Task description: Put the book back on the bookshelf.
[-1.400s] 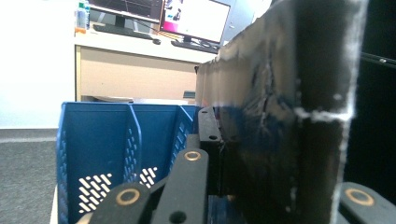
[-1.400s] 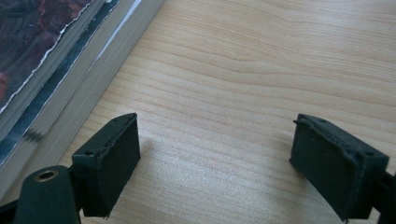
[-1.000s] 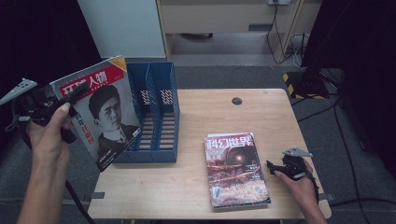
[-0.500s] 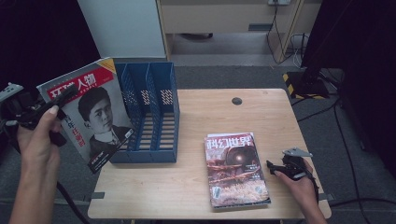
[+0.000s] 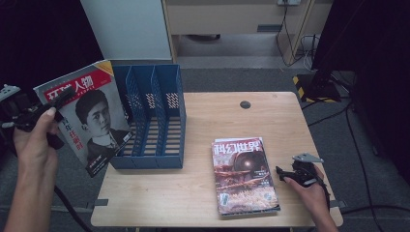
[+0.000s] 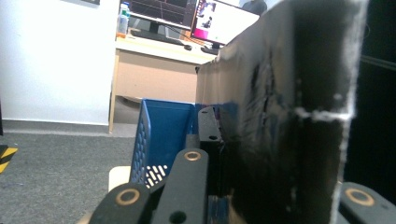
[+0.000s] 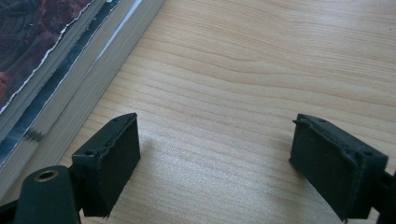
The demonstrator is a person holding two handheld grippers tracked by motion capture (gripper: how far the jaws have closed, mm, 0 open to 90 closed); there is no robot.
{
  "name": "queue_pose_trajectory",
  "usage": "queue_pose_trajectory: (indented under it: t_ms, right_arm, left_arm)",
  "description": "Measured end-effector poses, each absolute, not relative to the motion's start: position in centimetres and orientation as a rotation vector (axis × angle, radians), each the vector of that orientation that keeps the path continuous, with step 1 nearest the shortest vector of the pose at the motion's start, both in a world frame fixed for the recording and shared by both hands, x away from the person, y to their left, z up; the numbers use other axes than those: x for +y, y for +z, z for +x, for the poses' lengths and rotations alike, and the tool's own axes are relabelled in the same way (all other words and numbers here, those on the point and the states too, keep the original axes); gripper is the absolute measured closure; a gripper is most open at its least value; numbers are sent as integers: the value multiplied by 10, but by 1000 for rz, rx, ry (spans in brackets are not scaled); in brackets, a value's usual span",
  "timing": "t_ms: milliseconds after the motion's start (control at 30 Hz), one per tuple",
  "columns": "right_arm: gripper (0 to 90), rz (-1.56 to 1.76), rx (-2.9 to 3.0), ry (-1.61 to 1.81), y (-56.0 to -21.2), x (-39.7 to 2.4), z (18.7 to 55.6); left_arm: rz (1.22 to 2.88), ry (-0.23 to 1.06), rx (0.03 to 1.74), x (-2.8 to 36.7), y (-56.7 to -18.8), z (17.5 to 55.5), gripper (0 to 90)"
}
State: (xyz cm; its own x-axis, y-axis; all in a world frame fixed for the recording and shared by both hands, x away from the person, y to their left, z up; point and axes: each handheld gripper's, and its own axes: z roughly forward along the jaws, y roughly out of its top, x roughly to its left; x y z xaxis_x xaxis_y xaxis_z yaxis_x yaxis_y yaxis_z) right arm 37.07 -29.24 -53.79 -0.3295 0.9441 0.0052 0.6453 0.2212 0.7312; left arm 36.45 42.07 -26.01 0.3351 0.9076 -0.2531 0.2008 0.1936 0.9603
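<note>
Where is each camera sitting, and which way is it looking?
High view: above the table, looking forward and down; both forearms show.
Left gripper view: on the left gripper, looking along its jaws, shut on the portrait magazine, toward the blue file rack.
Right gripper view: on the right gripper, jaws open, facing the tabletop.
Shared: the magazine stack.

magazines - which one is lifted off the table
The one with the red title band and black-and-white portrait, clamped in the left gripper beside the blue file rack. The dark reddish one lies flat on the table.
</note>
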Motion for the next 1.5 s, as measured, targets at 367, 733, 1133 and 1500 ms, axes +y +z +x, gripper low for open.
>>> queue_pose_trajectory:
  t_ms: [367,733,1133,1500]
  right_arm:
    - [163,1465,2056,895,-538,-292,370]
    - [163,1465,2055,895,-538,-292,370]
    - [163,1464,2056,896,-538,-292,370]
    - [163,1464,2056,895,-538,-292,370]
  left_arm:
    - [1299,699,1149,424,-269,391,861]
    - [1282,723,1126,421,-276,401,861]
    - [1277,726,1131,417,-283,411,860]
    - [1279,732,1137,413,-289,416,860]
